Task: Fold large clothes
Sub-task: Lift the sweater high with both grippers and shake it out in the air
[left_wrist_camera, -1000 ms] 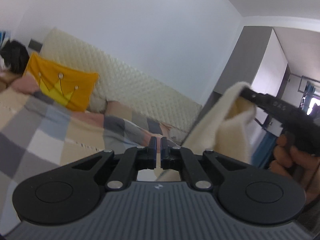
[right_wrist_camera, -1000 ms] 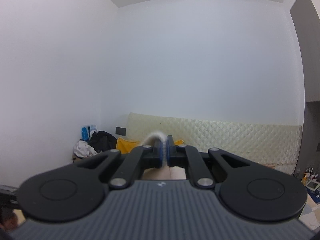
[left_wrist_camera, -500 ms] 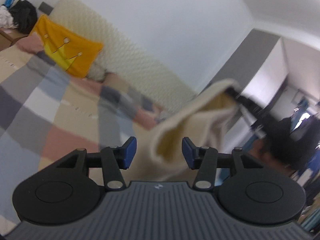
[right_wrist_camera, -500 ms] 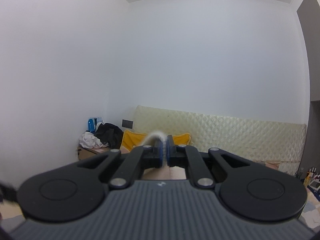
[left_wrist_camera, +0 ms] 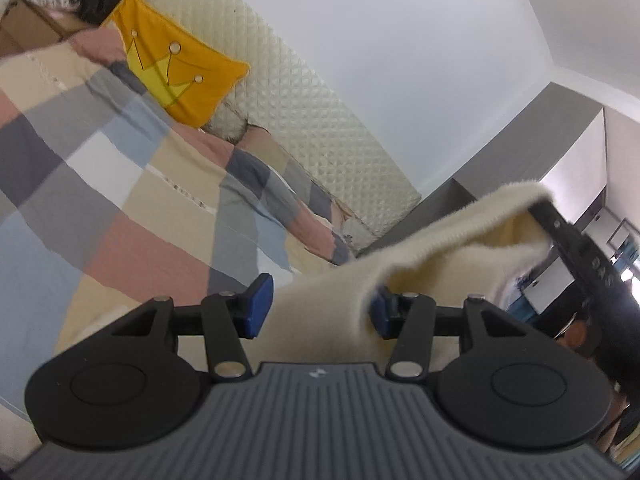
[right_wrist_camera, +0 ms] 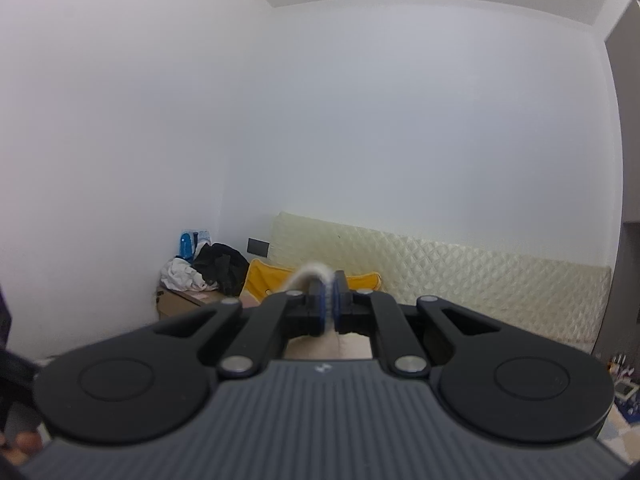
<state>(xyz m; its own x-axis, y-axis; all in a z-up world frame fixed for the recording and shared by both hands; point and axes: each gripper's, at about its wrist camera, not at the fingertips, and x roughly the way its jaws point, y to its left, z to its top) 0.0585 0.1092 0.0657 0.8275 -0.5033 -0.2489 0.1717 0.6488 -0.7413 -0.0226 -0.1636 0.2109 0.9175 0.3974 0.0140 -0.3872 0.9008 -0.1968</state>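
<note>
Left gripper (left_wrist_camera: 318, 308): jaws apart, cream garment (left_wrist_camera: 432, 248) draped loose between, nothing clamped. Garment's long axis runs from my left jaws up and rightward to right gripper (right_wrist_camera: 329, 309), which is clamped on its far edge, held higher. Checked bed (left_wrist_camera: 132, 208) lies below and leftward. My guess: left gripper regrips nearby edge next.
</note>
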